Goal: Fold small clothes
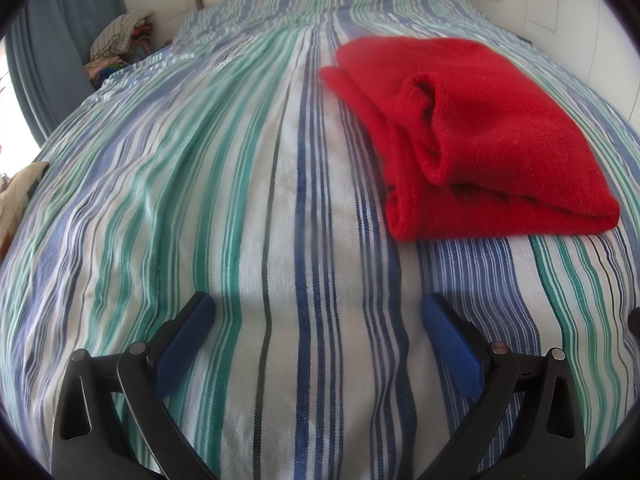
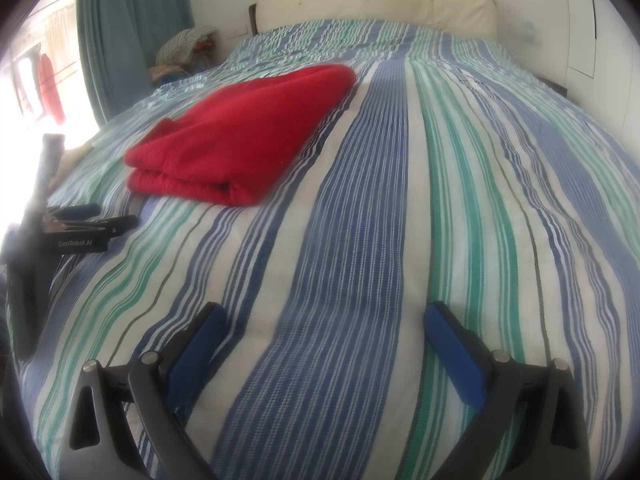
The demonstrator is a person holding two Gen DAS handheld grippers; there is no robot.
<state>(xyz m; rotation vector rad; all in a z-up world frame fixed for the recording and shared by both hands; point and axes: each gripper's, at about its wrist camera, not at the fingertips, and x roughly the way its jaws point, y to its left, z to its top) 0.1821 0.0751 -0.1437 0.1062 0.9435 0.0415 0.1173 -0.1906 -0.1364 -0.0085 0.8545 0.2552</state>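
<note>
We see the folded red knitted garment (image 1: 472, 136) lying on the blue, green and white striped bedspread (image 1: 240, 208); our left gripper (image 1: 318, 312) and right gripper (image 2: 325, 320) hover near, fingers apart, holding nothing.

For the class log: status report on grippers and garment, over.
Left gripper open, empty. Right gripper open, empty. Red garment folded on striped bedspread, untouched. Nothing in the way.
</note>
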